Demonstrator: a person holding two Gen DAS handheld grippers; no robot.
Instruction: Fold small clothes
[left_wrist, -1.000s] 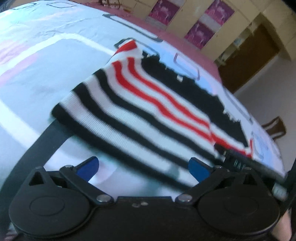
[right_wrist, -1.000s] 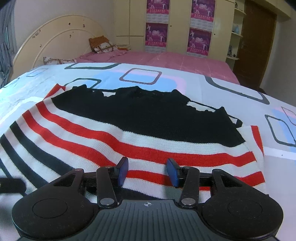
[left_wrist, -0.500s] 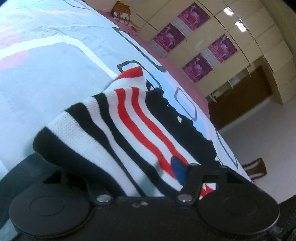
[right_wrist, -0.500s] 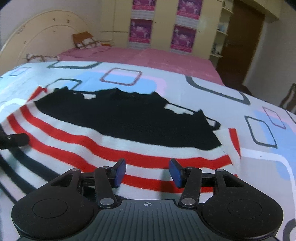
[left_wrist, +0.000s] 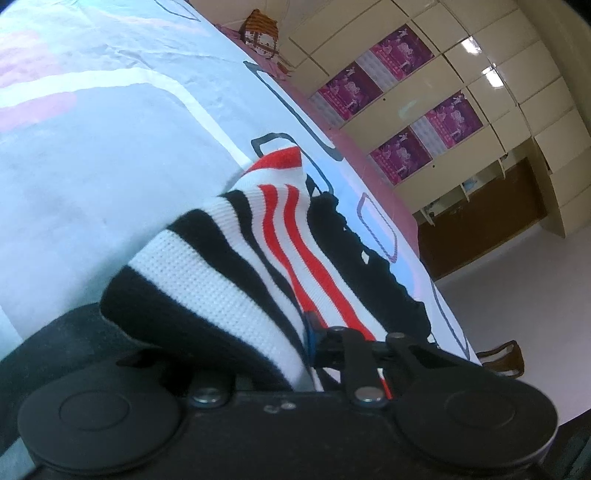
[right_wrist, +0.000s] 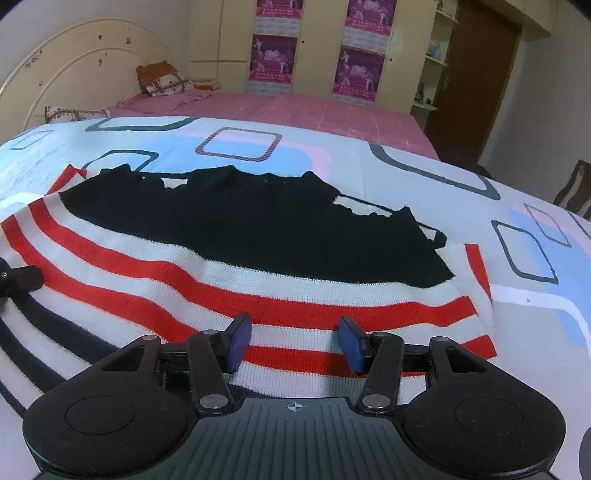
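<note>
One garment: a striped knit sweater (right_wrist: 229, 258), black top, red, white and black bands, lying on the bed's patterned sheet (right_wrist: 424, 184). Two grippers. Four purple posters (right_wrist: 273, 59) on the wardrobe doors. One orange bag (right_wrist: 162, 79) by the headboard, one chair (right_wrist: 576, 192) cut off at the right edge.

Left gripper (left_wrist: 310, 339): jaws closing on a bunched-up fold of the sweater's hem edge, fabric between them and pressed; a second ago they were at full spread with the sweater flat ahead of them. Now the knit is lifted in a hump over the left finger, which is fully hidden under it; only a sliver of blue pad shows on the right finger. From the right wrist view just its black tip (right_wrist: 18, 280) pokes in at the left edge, resting on the stripes.

Right gripper (right_wrist: 293, 343): jaws about half open over the bottom red stripe, pads straddling the fabric, not pressing; whether the fingers touch the knit below I can't tell. Barely changed from a second ago.

Sweater's lower hem is hidden behind both gripper bodies.
</note>
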